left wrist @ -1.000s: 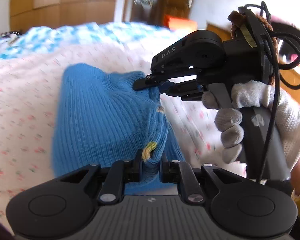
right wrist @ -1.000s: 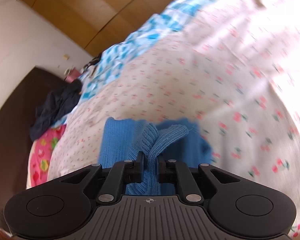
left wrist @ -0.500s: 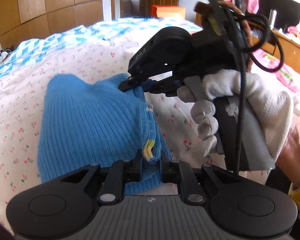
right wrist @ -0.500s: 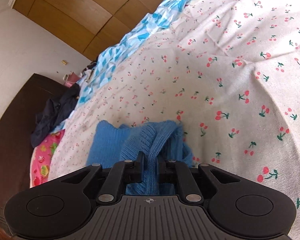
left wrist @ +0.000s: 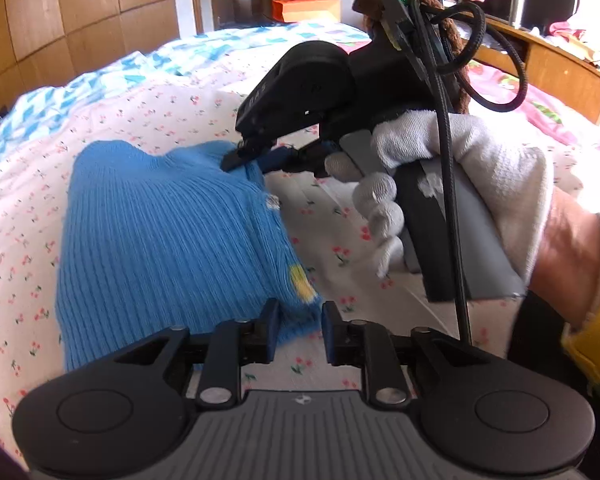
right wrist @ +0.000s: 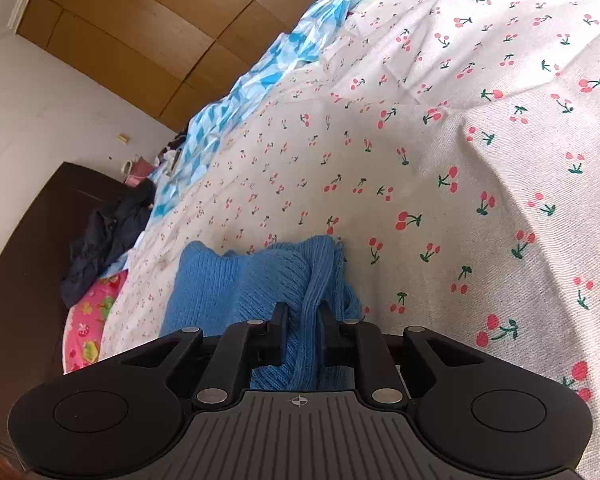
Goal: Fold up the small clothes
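Now blue knit garment [left wrist: 160, 240] lies between both opening grippers.

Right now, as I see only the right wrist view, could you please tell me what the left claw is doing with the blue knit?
Observer: The left claw sits at the near corner of the blue knit. Its jaws are opening, with that corner's edge between them.
Operator: Thank you. Is there any mark on that corner?
Observer: Yes, a small yellow patch sits just beyond the left claw's tips.
Operator: And how does my right claw look from there?
Observer: The right claw has the knit's far corner between its opening jaws, and a white-gloved hand holds its handle.
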`<state>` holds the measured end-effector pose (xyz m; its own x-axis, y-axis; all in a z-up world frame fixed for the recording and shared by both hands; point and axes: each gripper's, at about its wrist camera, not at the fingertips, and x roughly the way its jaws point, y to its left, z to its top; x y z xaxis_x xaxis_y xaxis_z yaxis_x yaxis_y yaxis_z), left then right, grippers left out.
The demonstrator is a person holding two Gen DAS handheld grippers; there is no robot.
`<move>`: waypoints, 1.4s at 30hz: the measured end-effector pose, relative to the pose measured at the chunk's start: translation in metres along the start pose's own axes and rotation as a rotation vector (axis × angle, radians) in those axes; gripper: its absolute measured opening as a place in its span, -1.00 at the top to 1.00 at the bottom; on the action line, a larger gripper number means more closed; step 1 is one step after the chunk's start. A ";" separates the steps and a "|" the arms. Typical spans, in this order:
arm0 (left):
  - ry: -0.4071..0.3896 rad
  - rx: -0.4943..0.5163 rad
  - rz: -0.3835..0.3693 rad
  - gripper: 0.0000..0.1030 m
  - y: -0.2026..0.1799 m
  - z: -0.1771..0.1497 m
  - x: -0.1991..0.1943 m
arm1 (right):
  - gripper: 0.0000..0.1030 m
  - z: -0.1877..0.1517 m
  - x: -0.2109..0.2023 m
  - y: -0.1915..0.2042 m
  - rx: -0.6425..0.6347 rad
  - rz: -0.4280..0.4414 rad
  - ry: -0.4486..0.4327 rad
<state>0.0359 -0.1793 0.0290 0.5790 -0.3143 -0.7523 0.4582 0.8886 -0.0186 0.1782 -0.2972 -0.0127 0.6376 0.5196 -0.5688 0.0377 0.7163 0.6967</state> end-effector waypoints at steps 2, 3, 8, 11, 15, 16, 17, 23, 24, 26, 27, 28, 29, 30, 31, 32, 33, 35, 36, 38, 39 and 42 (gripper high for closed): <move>0.010 -0.011 -0.029 0.44 0.004 -0.003 -0.008 | 0.65 0.000 -0.007 0.000 0.006 -0.013 -0.038; 0.011 -0.020 -0.040 0.44 0.006 -0.004 -0.012 | 0.65 0.000 -0.011 0.001 0.001 -0.036 -0.065; -0.034 -0.055 -0.060 0.44 0.016 -0.010 -0.038 | 0.65 -0.001 -0.030 0.016 -0.054 -0.026 -0.167; -0.076 -0.067 -0.056 0.44 0.022 -0.009 -0.052 | 0.65 -0.007 -0.027 0.034 -0.118 0.041 -0.153; -0.119 -0.083 -0.013 0.42 0.034 -0.005 -0.055 | 0.65 -0.017 -0.010 0.049 -0.205 0.032 -0.066; -0.118 -0.095 -0.007 0.42 0.037 -0.004 -0.055 | 0.65 -0.020 -0.008 0.050 -0.216 0.013 -0.051; -0.116 -0.109 -0.002 0.42 0.041 -0.004 -0.053 | 0.65 -0.021 -0.007 0.051 -0.218 -0.001 -0.036; -0.088 -0.116 0.049 0.42 0.062 -0.012 -0.048 | 0.65 -0.041 -0.018 0.047 -0.245 -0.057 0.007; -0.083 -0.127 0.053 0.41 0.066 -0.014 -0.047 | 0.65 -0.044 -0.023 0.047 -0.238 -0.057 0.003; -0.083 -0.155 0.065 0.41 0.077 -0.020 -0.048 | 0.65 -0.051 -0.038 0.046 -0.220 -0.054 -0.017; -0.085 -0.171 0.068 0.41 0.082 -0.024 -0.049 | 0.63 -0.055 -0.046 0.046 -0.209 -0.050 -0.026; -0.086 -0.185 0.070 0.41 0.087 -0.027 -0.050 | 0.60 -0.060 -0.054 0.045 -0.195 -0.047 -0.034; -0.086 -0.195 0.073 0.41 0.092 -0.030 -0.050 | 0.54 -0.066 -0.062 0.044 -0.186 -0.046 -0.033; -0.086 -0.204 0.078 0.41 0.097 -0.032 -0.049 | 0.48 -0.072 -0.067 0.044 -0.180 -0.049 -0.029; -0.085 -0.214 0.079 0.41 0.101 -0.034 -0.049 | 0.44 -0.079 -0.071 0.045 -0.181 -0.052 -0.020; -0.086 -0.222 0.079 0.41 0.105 -0.036 -0.049 | 0.39 -0.085 -0.073 0.048 -0.191 -0.055 -0.008; -0.089 -0.232 0.080 0.41 0.108 -0.037 -0.048 | 0.39 -0.090 -0.072 0.051 -0.207 -0.064 0.008; -0.108 -0.250 0.079 0.41 0.114 -0.037 -0.049 | 0.40 -0.097 -0.066 0.057 -0.236 -0.073 0.042; -0.121 -0.258 0.077 0.41 0.116 -0.036 -0.050 | 0.57 -0.100 -0.061 0.061 -0.256 -0.082 0.068; -0.148 -0.271 0.071 0.40 0.120 -0.033 -0.052 | 0.88 -0.103 -0.055 0.064 -0.282 -0.135 0.097; -0.159 -0.274 0.068 0.39 0.121 -0.032 -0.052 | 0.90 -0.105 -0.055 0.062 -0.277 -0.157 0.109; -0.182 -0.283 0.060 0.29 0.124 -0.026 -0.047 | 0.93 -0.111 -0.067 0.053 -0.240 -0.167 0.115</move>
<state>0.0480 -0.0460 0.0449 0.7221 -0.2902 -0.6280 0.2289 0.9569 -0.1790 0.0522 -0.2423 0.0137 0.5458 0.4254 -0.7220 -0.0573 0.8785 0.4743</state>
